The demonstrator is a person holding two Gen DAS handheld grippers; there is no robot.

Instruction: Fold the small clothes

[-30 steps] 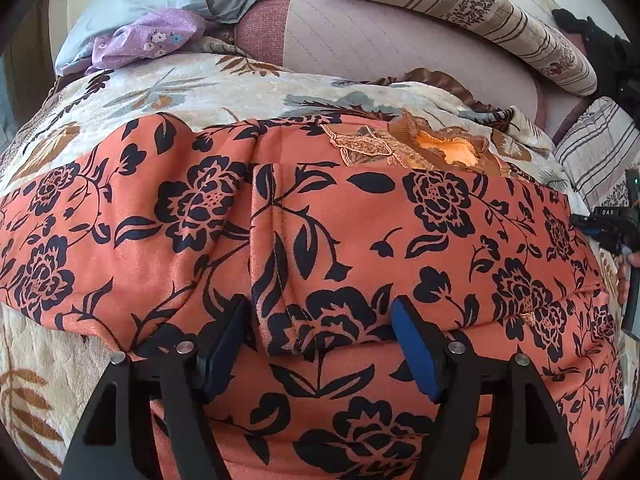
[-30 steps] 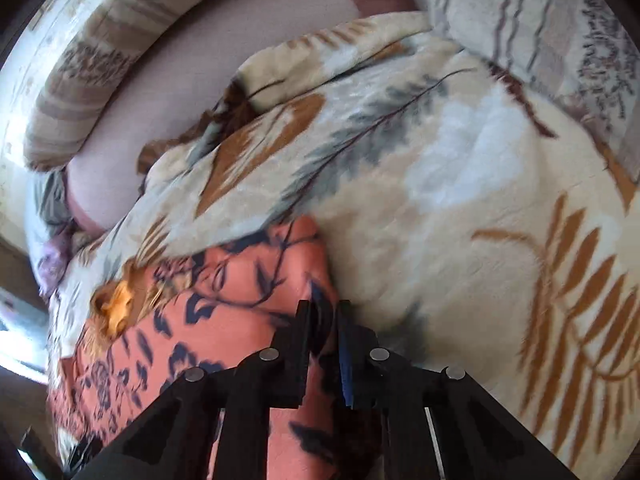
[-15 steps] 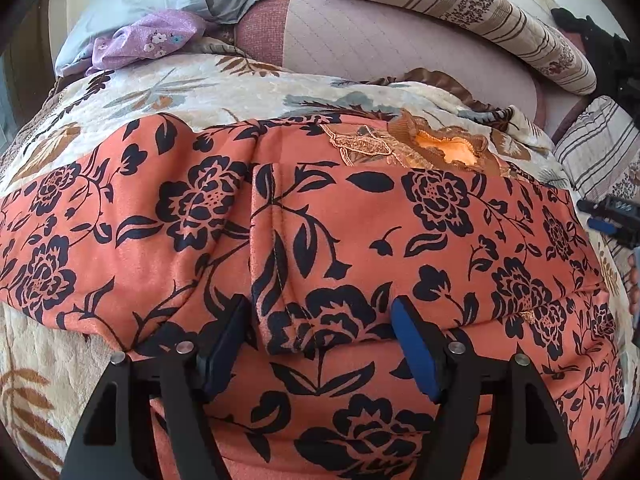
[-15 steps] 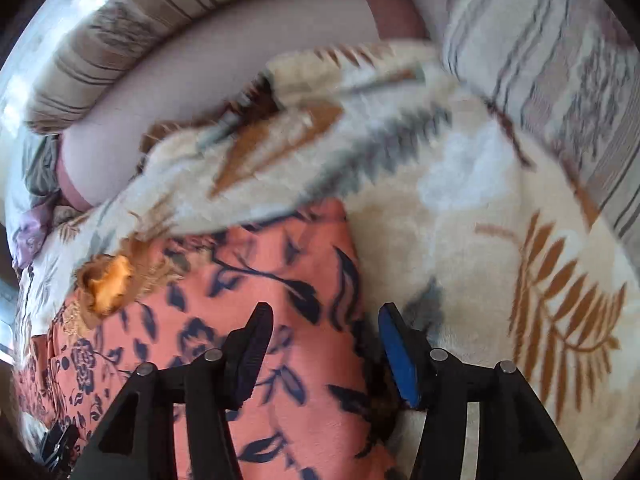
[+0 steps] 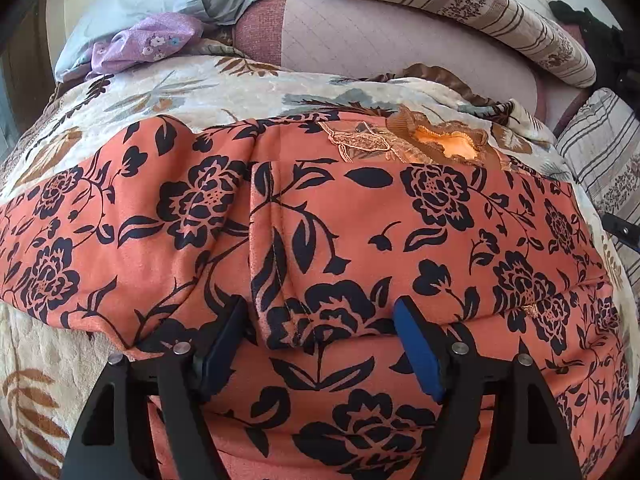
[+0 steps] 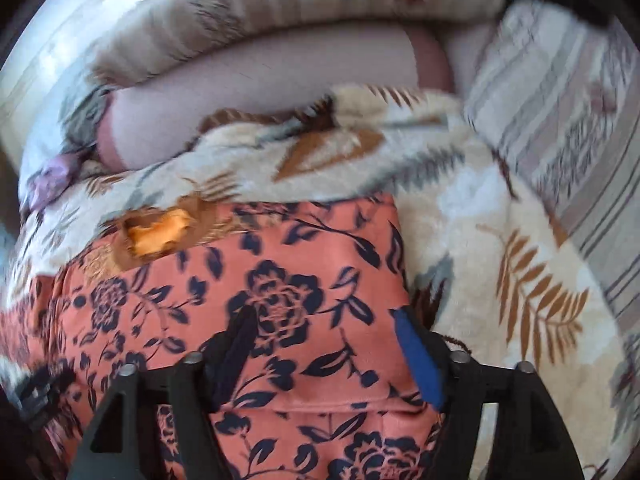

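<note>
Bedding fills the room's view: a cream blanket (image 5: 224, 88) printed with brown and grey leaves covers the bed, striped pillows (image 5: 472, 12) lie along the far side, and a lilac flowered cloth (image 5: 148, 40) sits bunched in the far left corner.

Spread across the blanket lies an orange garment (image 5: 420, 232) patterned with black roses, with a lace-trimmed neckline (image 5: 452, 146) at its far edge. It looks light, thin and limp, slightly sheeny, so likely to slide on itself and slump once lifted. A stitched seam (image 5: 276, 248) runs towards the viewer, where a fold edge bulges.

The left claw (image 5: 320, 340) is spread wide, its blue pads either side of that bulging fold, gripping nothing. The right claw (image 6: 320, 348) is likewise wide and empty, above the garment near its right-hand edge (image 6: 400, 256); that view is blurred.

Hems, seams and corners seem the best places to pinch, since flat cloth would bunch. Bare blanket lies beyond the garment's right edge and far side, giving room to carry a fold; the pillows hem it in further out.
</note>
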